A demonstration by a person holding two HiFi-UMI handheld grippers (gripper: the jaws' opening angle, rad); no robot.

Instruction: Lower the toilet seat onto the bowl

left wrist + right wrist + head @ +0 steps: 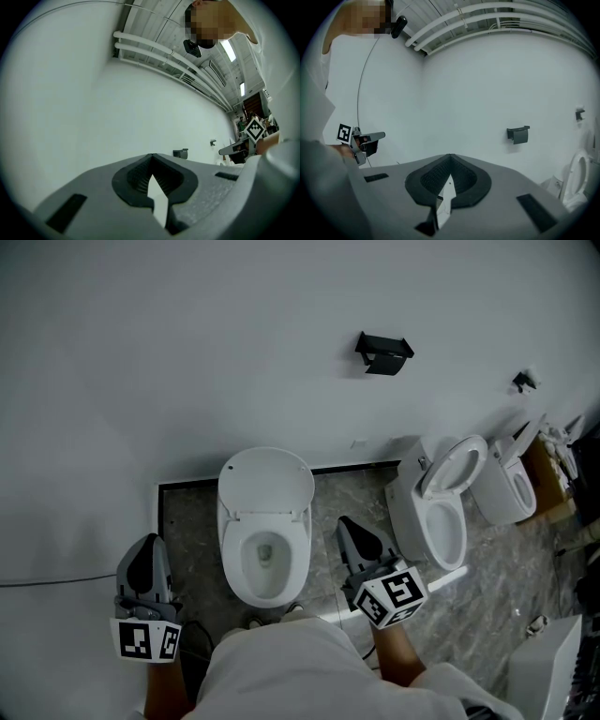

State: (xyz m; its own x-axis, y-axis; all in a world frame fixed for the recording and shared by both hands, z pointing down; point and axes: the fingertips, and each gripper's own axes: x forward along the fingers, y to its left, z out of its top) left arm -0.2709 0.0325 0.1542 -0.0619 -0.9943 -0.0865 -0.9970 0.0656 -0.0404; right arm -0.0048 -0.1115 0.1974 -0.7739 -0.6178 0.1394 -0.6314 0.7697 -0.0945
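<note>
we face the bowl point(266, 566) | seat point(265, 481) upright against wall point(187, 352), not yet lowered | left gripper point(147, 542), right gripper point(346, 522) pressed together, empty, flanking it, likely poised to reach

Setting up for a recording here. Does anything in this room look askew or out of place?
Yes. The middle toilet sits square to the wall, but the right toilet stands turned at an angle, a third toilet crowded beside it and a white rod lying loose on the floor at its base.
</note>
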